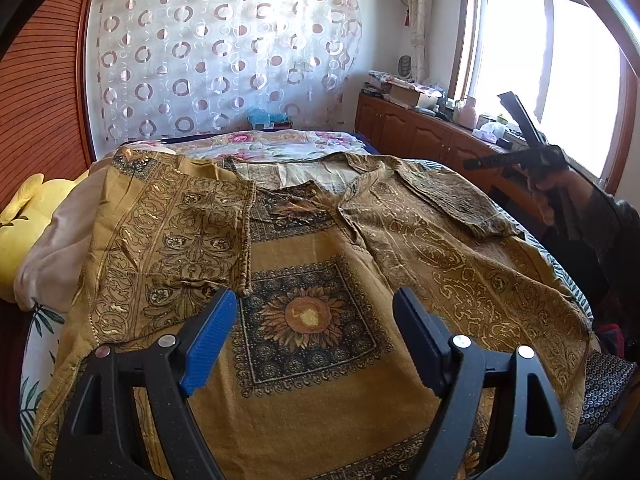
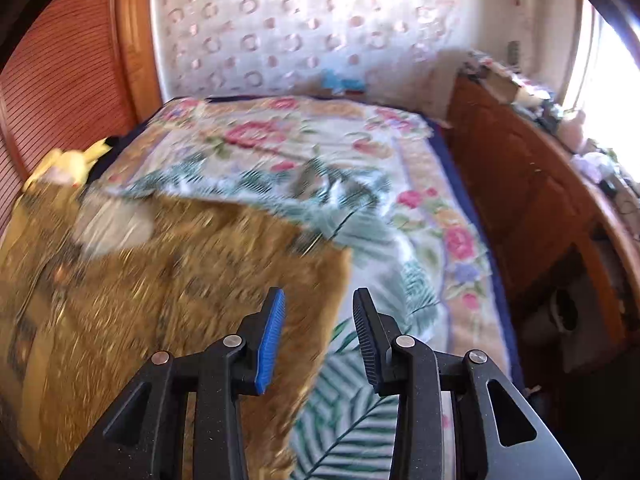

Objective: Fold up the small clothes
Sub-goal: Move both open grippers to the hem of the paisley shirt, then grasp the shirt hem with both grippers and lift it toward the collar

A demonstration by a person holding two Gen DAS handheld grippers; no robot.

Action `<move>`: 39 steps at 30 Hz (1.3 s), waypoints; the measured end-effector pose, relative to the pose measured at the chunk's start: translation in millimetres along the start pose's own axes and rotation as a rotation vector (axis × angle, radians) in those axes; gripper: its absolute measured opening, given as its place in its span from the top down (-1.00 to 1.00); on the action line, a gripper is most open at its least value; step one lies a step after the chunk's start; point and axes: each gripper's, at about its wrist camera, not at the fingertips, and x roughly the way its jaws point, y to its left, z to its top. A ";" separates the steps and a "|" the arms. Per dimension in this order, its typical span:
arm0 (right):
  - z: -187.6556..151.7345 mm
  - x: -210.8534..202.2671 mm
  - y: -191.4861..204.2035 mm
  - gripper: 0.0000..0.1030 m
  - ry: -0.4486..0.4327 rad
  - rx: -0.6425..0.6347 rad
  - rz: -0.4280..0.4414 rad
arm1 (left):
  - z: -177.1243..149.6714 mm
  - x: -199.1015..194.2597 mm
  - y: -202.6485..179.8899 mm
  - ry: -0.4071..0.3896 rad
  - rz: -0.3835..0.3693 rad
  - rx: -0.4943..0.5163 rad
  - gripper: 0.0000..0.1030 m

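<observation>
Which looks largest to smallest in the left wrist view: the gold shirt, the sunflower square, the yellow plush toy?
1. gold shirt
2. sunflower square
3. yellow plush toy, partly hidden, so unsure

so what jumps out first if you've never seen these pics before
The big mustard-gold patterned garment spread over the bed, with a sunflower square at its middle and both sleeves folded inward. Next, the two grippers: the left gripper hangs open just above the sunflower, and the right gripper, open with nothing between its pads, sits over the garment's right edge. Behind it all hangs a circle-patterned curtain, with a bright window to the right.
</observation>
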 end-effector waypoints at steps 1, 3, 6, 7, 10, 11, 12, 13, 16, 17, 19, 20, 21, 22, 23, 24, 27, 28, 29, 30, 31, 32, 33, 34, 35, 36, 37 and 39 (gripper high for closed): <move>-5.1 4.2 1.0 0.12 0.009 -0.002 0.010 | 1.2 0.5 1.9 0.001 0.005 0.000 -0.58; -12.9 12.1 0.8 0.12 0.035 -0.006 0.022 | 4.8 2.0 5.6 0.003 0.019 0.009 -0.58; -20.6 21.2 -4.1 0.12 0.063 -0.001 0.020 | 13.4 4.2 16.9 0.003 0.052 0.021 -0.58; -21.9 25.4 -4.5 0.12 0.069 0.004 0.023 | 15.5 4.8 20.1 0.003 0.061 0.024 -0.58; -15.2 31.2 -7.8 0.12 0.057 0.030 0.035 | 27.2 9.4 38.3 0.006 0.101 0.034 -0.58; -15.7 31.2 -10.8 0.12 0.055 0.039 0.040 | 30.4 11.1 43.4 0.006 0.108 0.038 -0.58; -16.2 30.2 -12.1 0.11 0.048 0.043 0.041 | 34.0 13.4 50.6 0.006 0.111 0.039 -0.58; -18.6 30.2 -11.9 0.10 0.037 0.041 0.038 | 37.9 16.5 59.2 0.010 0.110 0.036 -0.58; -28.6 31.2 -10.0 0.08 0.003 0.046 0.031 | 47.8 27.3 87.6 0.028 0.127 0.007 -0.58; -31.1 31.2 -10.0 0.08 0.003 0.049 0.032 | 49.7 29.9 94.5 0.034 0.138 0.001 -0.57; -34.3 29.3 -9.7 0.05 0.003 0.053 0.031 | 54.8 36.9 110.2 0.045 0.164 -0.011 -0.48; -35.3 28.0 -9.0 0.05 0.003 0.052 0.028 | 57.1 40.1 117.7 0.049 0.177 -0.015 -0.41; -34.6 27.2 -8.4 0.05 0.004 0.051 0.026 | 59.2 43.6 126.3 0.052 0.195 -0.022 -0.34; -34.3 26.5 -8.3 0.05 0.004 0.050 0.026 | 60.1 46.9 133.4 0.058 0.207 -0.031 -0.30; -34.3 26.3 -8.3 0.05 0.004 0.051 0.027 | 60.9 50.4 139.4 0.065 0.220 -0.040 -0.23; -34.4 26.2 -8.2 0.05 0.004 0.051 0.026 | 61.8 54.7 147.9 0.073 0.234 -0.054 -0.20; -33.9 24.7 -7.9 0.04 0.005 0.049 0.024 | 61.7 65.3 163.6 0.100 0.270 -0.077 -0.19; -33.6 24.4 -7.8 0.04 0.005 0.048 0.023 | 62.1 67.2 166.3 0.105 0.272 -0.085 -0.20; -32.7 23.3 -7.5 0.04 0.006 0.047 0.022 | 63.3 69.3 169.1 0.108 0.264 -0.097 -0.20; -32.9 23.3 -7.1 0.04 0.006 0.047 0.022 | 64.0 69.8 171.6 0.109 0.258 -0.106 -0.20; -32.4 22.8 -7.7 0.04 0.006 0.047 0.023 | 65.4 71.2 173.6 0.110 0.257 -0.115 -0.19; -32.4 22.8 -7.7 0.04 0.006 0.047 0.022 | 67.6 73.0 175.8 0.111 0.252 -0.122 -0.19; -32.4 22.9 -7.6 0.03 0.006 0.047 0.022 | 69.6 75.2 177.5 0.114 0.251 -0.128 -0.16; -32.4 22.9 -7.6 0.03 0.006 0.047 0.022 | 72.2 77.1 178.2 0.118 0.252 -0.128 -0.13; -32.6 22.9 -7.1 0.03 0.006 0.046 0.021 | 74.4 79.3 177.8 0.121 0.253 -0.121 -0.10; -32.4 23.0 -7.7 0.03 0.006 0.046 0.022 | 76.4 81.4 177.2 0.122 0.254 -0.115 -0.10; -32.2 22.7 -7.8 0.03 0.006 0.046 0.021 | 78.4 83.2 176.5 0.124 0.252 -0.114 -0.09; -32.1 22.7 -7.9 0.03 0.006 0.046 0.022 | 80.6 87.3 177.7 0.132 0.251 -0.123 -0.09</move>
